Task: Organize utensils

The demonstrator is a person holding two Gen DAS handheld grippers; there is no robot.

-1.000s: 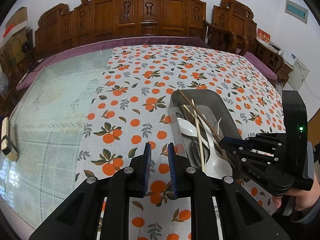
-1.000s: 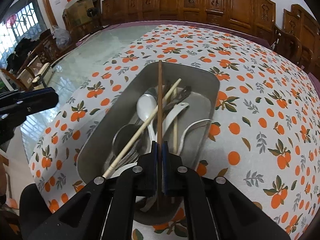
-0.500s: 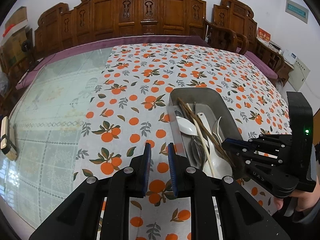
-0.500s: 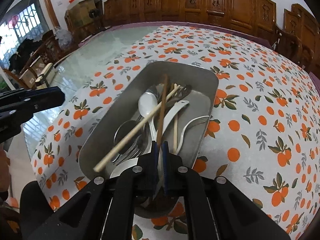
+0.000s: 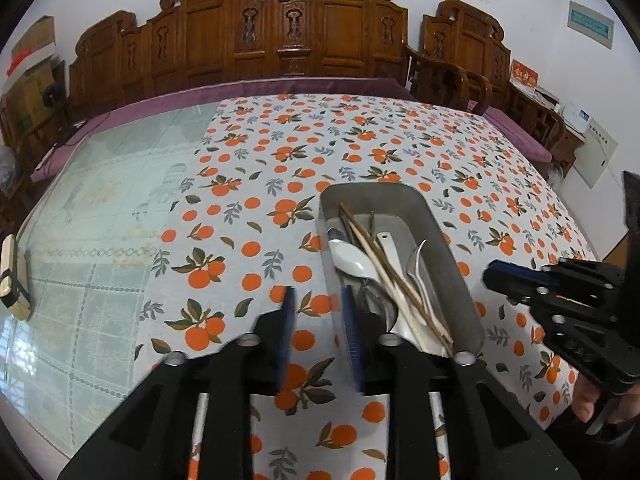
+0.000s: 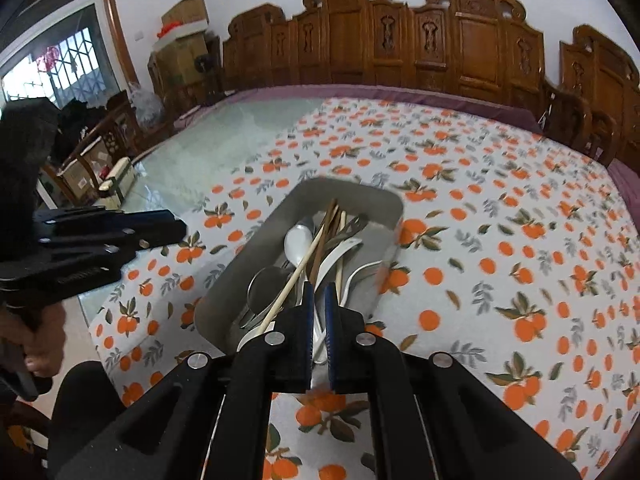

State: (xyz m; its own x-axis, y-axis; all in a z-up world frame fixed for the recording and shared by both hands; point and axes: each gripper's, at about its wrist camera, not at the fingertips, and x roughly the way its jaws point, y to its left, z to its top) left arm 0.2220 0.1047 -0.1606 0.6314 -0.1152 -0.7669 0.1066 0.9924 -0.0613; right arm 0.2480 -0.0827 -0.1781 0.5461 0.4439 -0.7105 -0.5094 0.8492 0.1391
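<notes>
A steel tray [image 5: 434,222] [image 6: 256,252] sits on the orange-print tablecloth and holds chopsticks [image 5: 386,270] [image 6: 320,244], white spoons [image 5: 354,260] [image 6: 298,240] and metal spoons. My left gripper [image 5: 318,304] is open and empty, just left of the tray's near end. My right gripper [image 6: 319,300] is slightly open and empty, raised over the tray's near end; it also shows in the left wrist view [image 5: 516,278], to the right of the tray.
The tablecloth [image 5: 360,140] covers the right part of the glass-topped table [image 5: 100,184]. A small box [image 5: 12,276] lies at the left table edge. Carved wooden chairs [image 5: 280,28] line the far side. A hand [image 6: 36,340] holds the left gripper.
The right gripper let go of the dark chopstick, which now lies in the tray, then opened slightly and pulled back to the right. The left gripper opened a little wider.
</notes>
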